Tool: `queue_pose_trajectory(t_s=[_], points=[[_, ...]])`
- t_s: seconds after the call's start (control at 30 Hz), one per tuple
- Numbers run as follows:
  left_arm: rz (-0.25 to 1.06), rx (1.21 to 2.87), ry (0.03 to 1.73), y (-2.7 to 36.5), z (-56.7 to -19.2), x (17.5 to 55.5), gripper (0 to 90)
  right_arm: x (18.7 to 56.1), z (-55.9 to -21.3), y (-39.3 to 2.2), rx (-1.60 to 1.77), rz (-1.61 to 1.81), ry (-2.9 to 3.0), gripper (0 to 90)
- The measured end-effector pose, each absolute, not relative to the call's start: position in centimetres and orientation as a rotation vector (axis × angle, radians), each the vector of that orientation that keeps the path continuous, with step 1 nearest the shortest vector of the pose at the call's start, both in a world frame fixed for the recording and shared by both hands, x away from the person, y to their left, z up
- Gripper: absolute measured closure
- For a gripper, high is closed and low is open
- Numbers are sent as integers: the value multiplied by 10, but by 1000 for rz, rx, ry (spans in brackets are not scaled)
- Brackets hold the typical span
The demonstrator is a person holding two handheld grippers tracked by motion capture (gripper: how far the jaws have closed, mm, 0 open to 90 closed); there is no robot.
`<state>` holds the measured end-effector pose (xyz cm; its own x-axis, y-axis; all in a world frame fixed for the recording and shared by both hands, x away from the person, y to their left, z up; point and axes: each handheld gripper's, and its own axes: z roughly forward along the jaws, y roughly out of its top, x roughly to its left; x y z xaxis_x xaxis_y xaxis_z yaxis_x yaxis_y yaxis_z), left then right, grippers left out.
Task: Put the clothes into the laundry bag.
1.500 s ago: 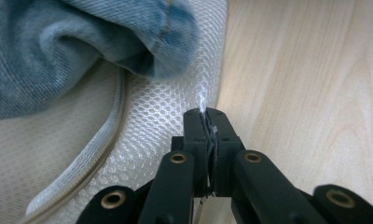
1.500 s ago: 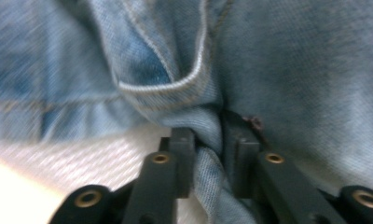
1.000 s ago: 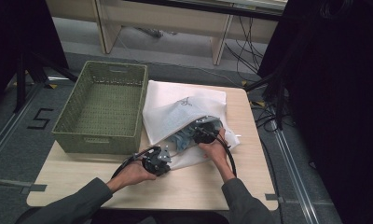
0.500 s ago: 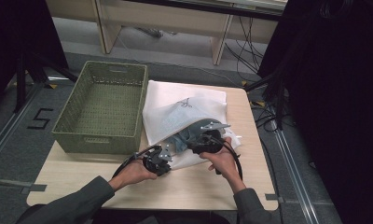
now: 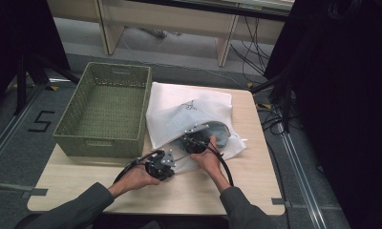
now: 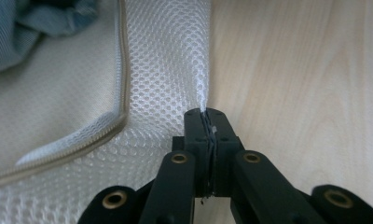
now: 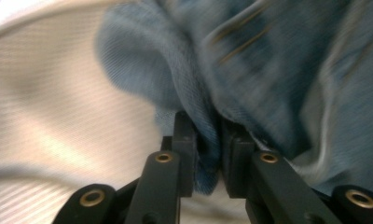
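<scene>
Mesh bag (image 6: 166, 70) edge: pinched in closed left claw (image 6: 207, 116), near worktop (image 5: 256, 171) front.
Denim garment (image 7: 268, 70): fold gripped by right claw (image 7: 208, 128), which had just closed, inside bag mouth.
Woven basket (image 5: 103, 143): beyond, left.

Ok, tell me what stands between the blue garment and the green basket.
The blue garment lies inside the white mesh bag, so the bag's opening comes first. The right gripper, jaws just closing, pinches a fold of it; the left gripper clamps the bag's edge. Then only the green basket near wall.
</scene>
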<state>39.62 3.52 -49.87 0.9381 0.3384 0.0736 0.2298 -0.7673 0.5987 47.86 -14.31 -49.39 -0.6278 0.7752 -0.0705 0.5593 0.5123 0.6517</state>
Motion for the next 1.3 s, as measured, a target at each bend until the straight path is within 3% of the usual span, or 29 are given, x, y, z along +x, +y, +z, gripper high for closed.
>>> queue_pose_trajectory(t_s=[0.4,0.63,0.73,1.03,1.3], points=[[224,2505,447,42,-497,393,881,519,-492,-139,1132,840,2331,789],[203,2513,529,54,-495,400,845,490,-470,-144,1120,965,2441,614],[231,2527,515,53,-493,399,801,472,-457,-159,1106,1018,2416,575],[265,2409,402,17,-483,402,524,457,-445,-223,1289,986,2304,460],[260,2380,394,-24,-497,416,480,463,-460,-233,1280,891,2301,412]])
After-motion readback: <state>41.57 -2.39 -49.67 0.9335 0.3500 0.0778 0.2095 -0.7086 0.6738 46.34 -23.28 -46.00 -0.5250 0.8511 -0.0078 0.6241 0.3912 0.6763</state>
